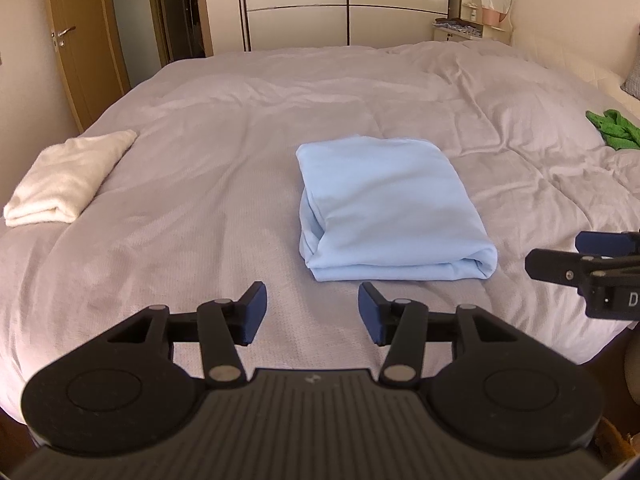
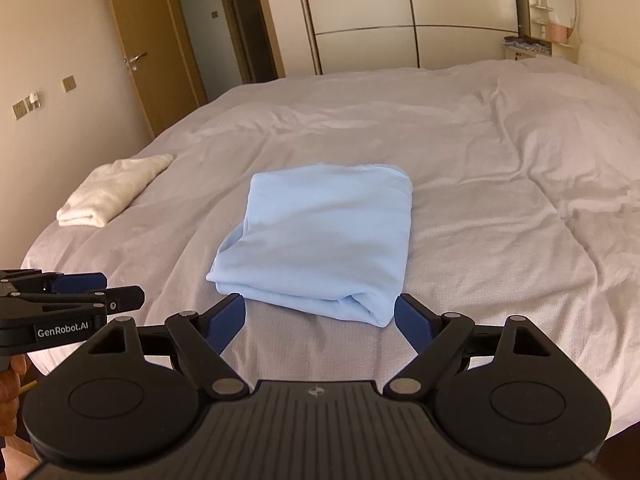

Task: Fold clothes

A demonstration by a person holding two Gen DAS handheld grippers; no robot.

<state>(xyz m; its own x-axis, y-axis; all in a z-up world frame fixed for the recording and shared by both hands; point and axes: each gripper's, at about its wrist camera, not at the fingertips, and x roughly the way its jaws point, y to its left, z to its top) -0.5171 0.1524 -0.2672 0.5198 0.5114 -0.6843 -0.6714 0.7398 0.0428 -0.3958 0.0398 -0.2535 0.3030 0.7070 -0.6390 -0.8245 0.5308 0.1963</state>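
Observation:
A light blue garment (image 1: 388,208) lies folded into a thick rectangle on the bed; it also shows in the right wrist view (image 2: 320,236). My left gripper (image 1: 312,308) is open and empty, just short of the garment's near edge. My right gripper (image 2: 320,316) is open and empty, its jaws wide on either side of the garment's near edge without touching it. The right gripper shows at the right edge of the left wrist view (image 1: 560,256). The left gripper shows at the left edge of the right wrist view (image 2: 120,288).
The bed (image 1: 200,200) has a wrinkled pale lilac cover. A folded white towel (image 1: 68,180) lies at the left; it also shows in the right wrist view (image 2: 112,192). A green cloth (image 1: 616,128) lies at the far right. Wardrobe (image 1: 340,4) and door (image 1: 76,40) stand behind.

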